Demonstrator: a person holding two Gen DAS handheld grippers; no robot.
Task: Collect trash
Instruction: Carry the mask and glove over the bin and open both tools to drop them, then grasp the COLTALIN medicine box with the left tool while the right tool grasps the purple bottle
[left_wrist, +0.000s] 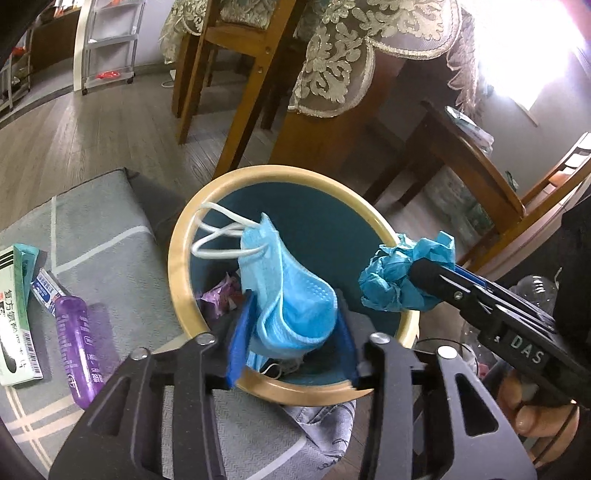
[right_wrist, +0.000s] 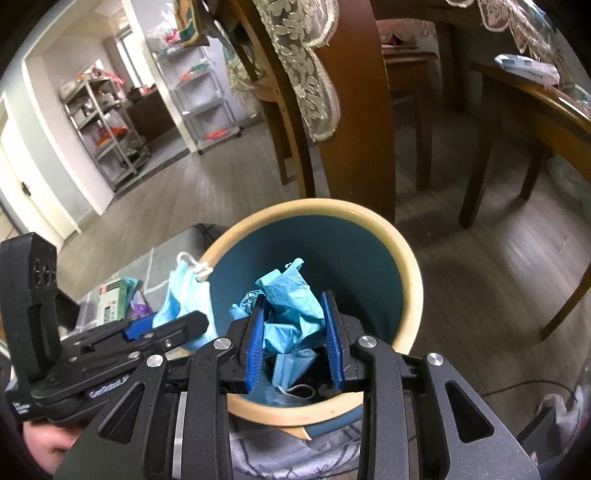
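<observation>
While both hands were held over the trash bin (left_wrist: 177, 266), each gripper carried one piece of trash, so that both could fall inside. The left gripper (left_wrist: 291, 332) was closed on a blue face mask (left_wrist: 291, 291); its blue pads (left_wrist: 240, 332) pressed the lower folded part, and the white ear loops (left_wrist: 218, 232) hung free toward the far left side of the rim. The mask was above the opening, not resting on the rim as far as I could tell. The right gripper (right_wrist: 295, 336) was clamped on a crumpled teal paper (right_wrist: 291, 306), and it also stood over the open mouth of the bin. At the bottom of the bin lay another blue mask (right_wrist: 291, 369) and a purple wrapper (left_wrist: 221, 295), so I judged that collecting was already well along.

On the grey mat (left_wrist: 103, 236) beside the bin there remained a purple bottle (left_wrist: 77, 350), a small tube (left_wrist: 46, 290) and a green and white box (left_wrist: 14, 314). They lay close together, outside the bin. I supposed these were the next pieces to collect, after the two grippers open and drop their loads.
</observation>
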